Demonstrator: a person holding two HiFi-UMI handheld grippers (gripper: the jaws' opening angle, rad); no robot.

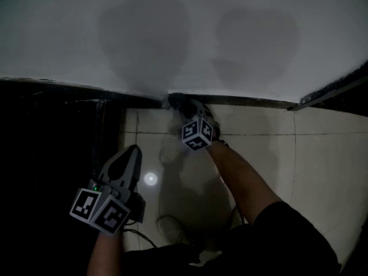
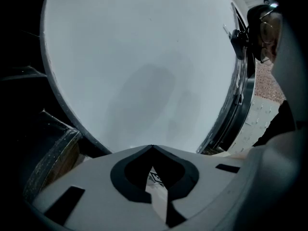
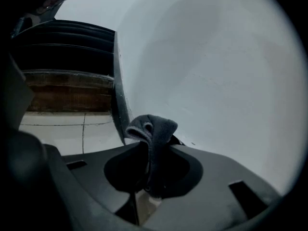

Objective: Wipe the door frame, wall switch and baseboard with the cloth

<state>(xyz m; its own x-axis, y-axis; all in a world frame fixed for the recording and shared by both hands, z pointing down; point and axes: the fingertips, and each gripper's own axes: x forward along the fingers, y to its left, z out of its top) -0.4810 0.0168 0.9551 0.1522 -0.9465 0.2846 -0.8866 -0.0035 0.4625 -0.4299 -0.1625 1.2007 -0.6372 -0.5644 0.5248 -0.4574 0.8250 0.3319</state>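
Most of the cloth (image 3: 156, 126) lies hidden inside the right hand-held gripper (image 3: 148, 147), only its fold showing.

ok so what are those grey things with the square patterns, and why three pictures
A person holds a two-jaw gripper in each hand; the patterned cubes belong to them. One camera sits on the person's head, one rides on each gripper. The right gripper pinches a grey cloth at the dark baseboard under a white wall. The left gripper is shut and empty, above the tiled floor.
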